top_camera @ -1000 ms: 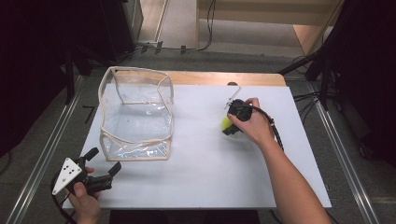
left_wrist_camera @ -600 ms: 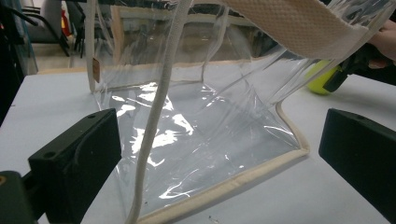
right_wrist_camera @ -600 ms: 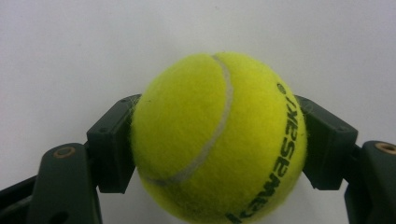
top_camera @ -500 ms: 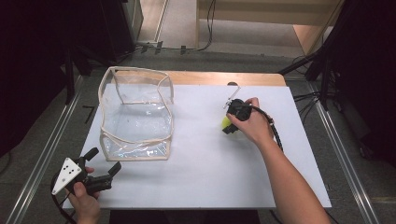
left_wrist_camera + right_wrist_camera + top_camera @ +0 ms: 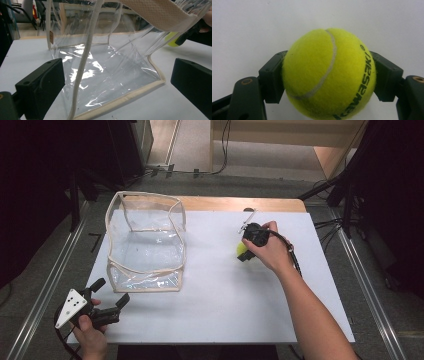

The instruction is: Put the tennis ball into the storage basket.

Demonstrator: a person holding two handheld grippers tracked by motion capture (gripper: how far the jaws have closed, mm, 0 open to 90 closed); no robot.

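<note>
A yellow tennis ball (image 5: 329, 75) is clamped between both jaws of my right gripper (image 5: 329, 80). In the high view the ball (image 5: 241, 250) peeks out beside my right gripper (image 5: 245, 253), just above the white table right of centre. A clear plastic bag with beige trim (image 5: 146, 242) stands open at the table's left. My left gripper (image 5: 111, 296) rests near the front left corner, jaws spread wide and empty, aimed at the bag's near corner (image 5: 105, 75). Through the bag the ball (image 5: 172, 40) shows as a yellow blur.
The white table top (image 5: 225, 300) has a wooden strip along its far edge (image 5: 240, 204). Metal rails (image 5: 370, 285) run along both sides. Cables lie on the floor behind the table.
</note>
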